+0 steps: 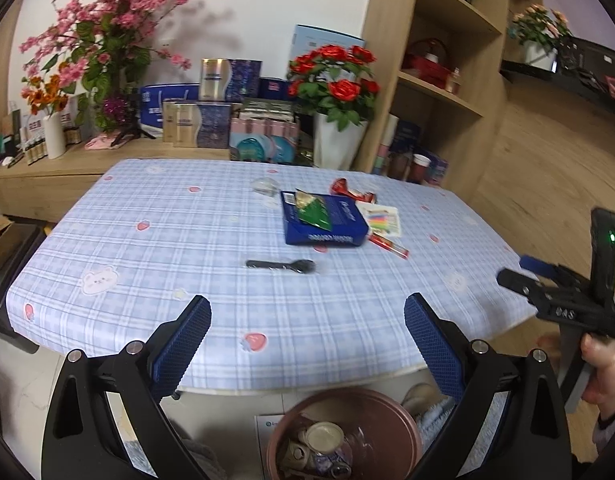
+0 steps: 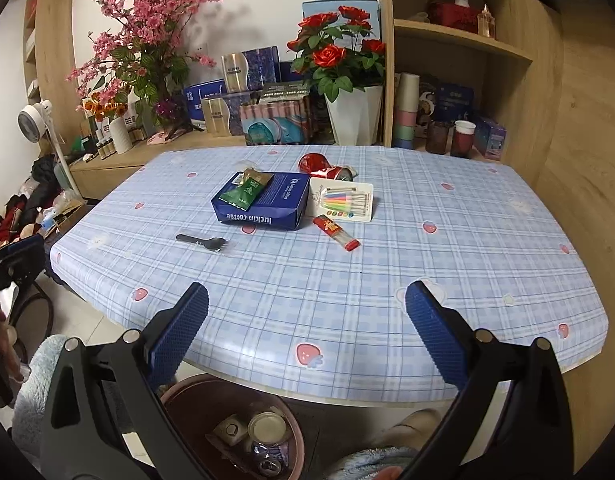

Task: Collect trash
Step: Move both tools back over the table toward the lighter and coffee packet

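Trash sits clustered past the middle of the tabletop (image 2: 447,272): a blue coffee box (image 2: 263,202) lying flat, with a green foil sachet (image 2: 245,189) resting on its lid. Box is probably thin card, light and likely hollow, so it may crush under a hard squeeze; best taken across the short near edge. Sachet is limp and slick; a pinch at one corner or seam should hold, a flat press would slide. Nearer, apart from the box, a black plastic spoon (image 2: 201,242) in what looks like a clear sleeve: stiff, very light, low to the cloth, so take it by the handle. Right of the box, touching or nearly so, a candle card (image 2: 343,200) and a red-capped tube (image 2: 336,233); behind them a crushed red cup (image 2: 325,168), soft and springy. Left claw (image 1: 307,344) stands wide and empty over the near edge. Right claw (image 2: 307,332) likewise wide, nothing between the pads. A brown bin (image 2: 211,408) on the floor below the near edge already holds cans and lids.
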### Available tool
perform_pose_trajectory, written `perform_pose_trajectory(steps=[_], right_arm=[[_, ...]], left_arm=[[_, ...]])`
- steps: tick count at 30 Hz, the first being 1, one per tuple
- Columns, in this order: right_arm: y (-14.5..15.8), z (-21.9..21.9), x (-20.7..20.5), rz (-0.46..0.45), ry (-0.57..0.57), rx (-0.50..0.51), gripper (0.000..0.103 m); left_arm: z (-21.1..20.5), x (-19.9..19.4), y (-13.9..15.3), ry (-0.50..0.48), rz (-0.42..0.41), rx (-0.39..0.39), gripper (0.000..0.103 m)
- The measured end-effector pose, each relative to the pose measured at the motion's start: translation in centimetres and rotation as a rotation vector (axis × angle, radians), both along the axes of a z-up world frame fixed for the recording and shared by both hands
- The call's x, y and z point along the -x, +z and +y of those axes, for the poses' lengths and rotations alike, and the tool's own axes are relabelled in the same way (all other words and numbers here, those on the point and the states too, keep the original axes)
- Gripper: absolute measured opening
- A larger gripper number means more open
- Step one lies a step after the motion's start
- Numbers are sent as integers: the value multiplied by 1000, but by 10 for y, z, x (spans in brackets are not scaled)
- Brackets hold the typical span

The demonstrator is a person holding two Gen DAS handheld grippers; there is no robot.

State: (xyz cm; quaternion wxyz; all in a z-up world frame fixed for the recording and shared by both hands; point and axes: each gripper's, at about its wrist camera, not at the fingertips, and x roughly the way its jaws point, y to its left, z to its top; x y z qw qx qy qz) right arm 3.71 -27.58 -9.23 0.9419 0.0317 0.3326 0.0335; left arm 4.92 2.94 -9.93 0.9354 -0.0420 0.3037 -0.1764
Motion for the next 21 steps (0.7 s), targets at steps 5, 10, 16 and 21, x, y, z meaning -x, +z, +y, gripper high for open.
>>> perform_pose_trajectory(steps=[5, 10, 16, 21], right_arm=[[-6, -5, -13, 3, 2, -1, 97], [-20, -12, -36, 46, 22, -39, 97], [-40, -15, -68, 95, 14, 55, 97], [-62, -19, -102, 137, 58, 82, 97]], left_arm=[[4, -20, -3, 29, 5, -15, 95], [4, -39, -12, 35, 19, -43, 95], [5, -63, -21, 38, 31, -71, 95], [4, -87, -35, 34, 58, -78, 95]])
